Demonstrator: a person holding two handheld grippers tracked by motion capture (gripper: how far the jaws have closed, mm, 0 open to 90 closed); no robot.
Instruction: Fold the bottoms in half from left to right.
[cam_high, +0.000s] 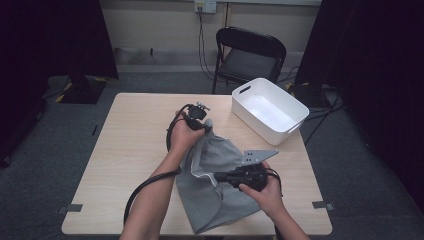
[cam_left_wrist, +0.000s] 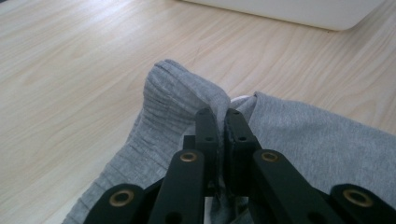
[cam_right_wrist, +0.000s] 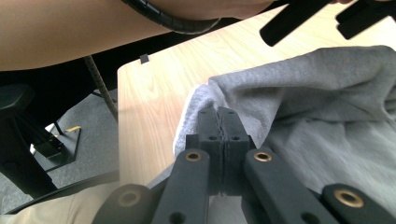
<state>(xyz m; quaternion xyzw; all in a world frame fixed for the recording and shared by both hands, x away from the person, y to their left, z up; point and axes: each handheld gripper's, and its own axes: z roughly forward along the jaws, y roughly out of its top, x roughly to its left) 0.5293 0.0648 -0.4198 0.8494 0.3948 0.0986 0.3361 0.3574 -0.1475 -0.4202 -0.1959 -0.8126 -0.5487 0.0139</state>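
Two tools grip one grey garment (cam_high: 212, 185), which lies on the tabletop (cam_high: 135, 135) toward its near edge, right of centre. The left tool (cam_high: 201, 119) is clamped on a ribbed hem or cuff (cam_left_wrist: 173, 93) at the garment's far end and holds it just above the wood; the right tool (cam_high: 218, 176) is clamped on a folded edge (cam_right_wrist: 198, 100) nearer the person. In both gripper views the jaws stand pressed together with only a thin layer of cloth between them.

Risks, as judged from this moment: each grip takes only a narrow margin of fabric at the very tips, so a pull by the two hands in opposing directions could draw the cloth out of one tool and let that end drop. The garment's lower part lies close to the near edge of the tabletop, where a sideways drag could carry it over. A white bin (cam_high: 270, 111) stands near the far right corner; a swing of the left hand could knock its rim. The trailing cable (cam_high: 145, 187) of the left tool runs beside the cloth and could snag a fold.
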